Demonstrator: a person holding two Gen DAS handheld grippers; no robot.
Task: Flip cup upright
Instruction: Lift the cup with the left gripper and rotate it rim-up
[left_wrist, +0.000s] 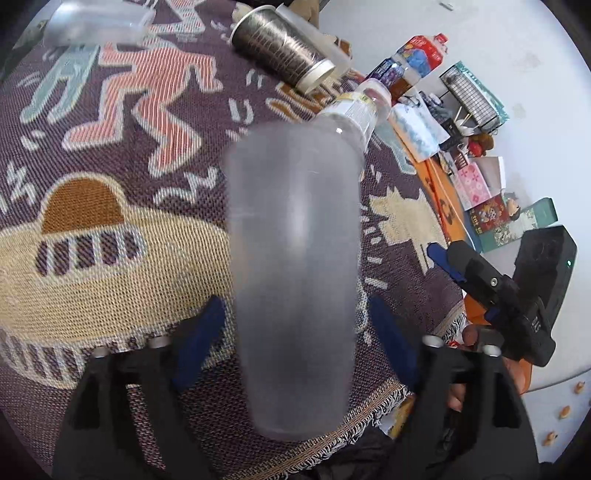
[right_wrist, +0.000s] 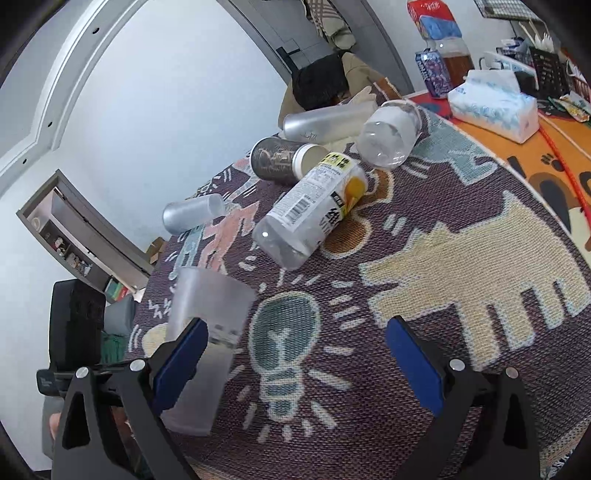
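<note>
A frosted translucent cup (left_wrist: 293, 273) stands upside down between the blue pads of my left gripper (left_wrist: 295, 332), wide end toward the camera. The pads stand a little off its sides, so the left gripper is open around it. The same cup (right_wrist: 207, 332) shows at the left of the right wrist view, behind my right gripper's left finger (right_wrist: 181, 360). My right gripper (right_wrist: 295, 365) is open and empty over the patterned rug (right_wrist: 443, 258). It also shows at the right of the left wrist view (left_wrist: 480, 280).
Several cups and bottles lie on their sides on the rug: a dark metallic cup (right_wrist: 284, 158), a clear labelled bottle (right_wrist: 314, 206), a clear cup (right_wrist: 389, 134), frosted cups (right_wrist: 194, 213) (right_wrist: 325, 122). A tissue pack (right_wrist: 495, 105) and clutter sit on the orange mat at right.
</note>
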